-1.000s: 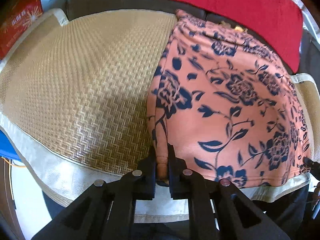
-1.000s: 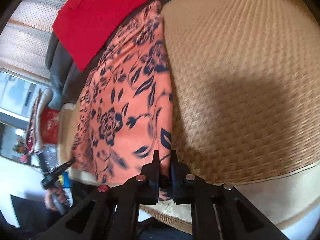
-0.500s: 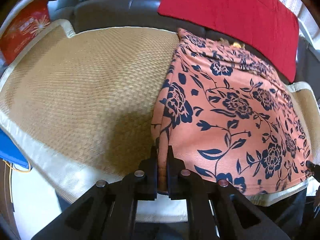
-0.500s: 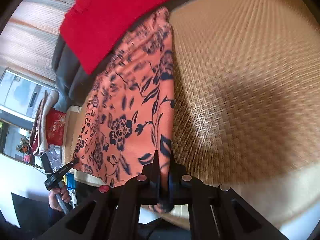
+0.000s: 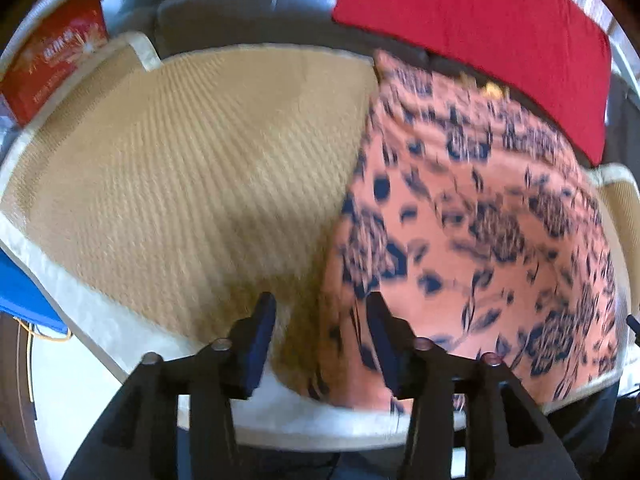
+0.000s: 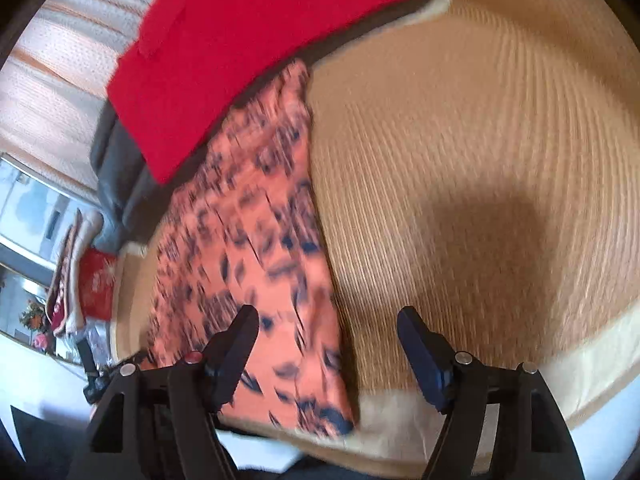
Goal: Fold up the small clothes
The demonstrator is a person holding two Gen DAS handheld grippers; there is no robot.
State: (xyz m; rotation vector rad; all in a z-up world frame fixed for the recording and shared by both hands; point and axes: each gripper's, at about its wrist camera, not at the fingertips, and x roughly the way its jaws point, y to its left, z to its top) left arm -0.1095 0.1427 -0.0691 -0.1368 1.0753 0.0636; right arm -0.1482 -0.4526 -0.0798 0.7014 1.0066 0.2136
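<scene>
Both tongs let go since prev – left tongs [image 5: 322,316] & right tongs [image 6: 328,330] wide, floral garment [image 5: 480,248] under them.

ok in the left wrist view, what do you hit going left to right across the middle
blue item at the edge → woven mat → floral orange garment → cream mat border

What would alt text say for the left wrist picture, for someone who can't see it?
An open gripper hovers over the near edge of an orange floral garment lying on a woven mat. A red cloth drapes behind. The picture is motion-blurred.
</scene>
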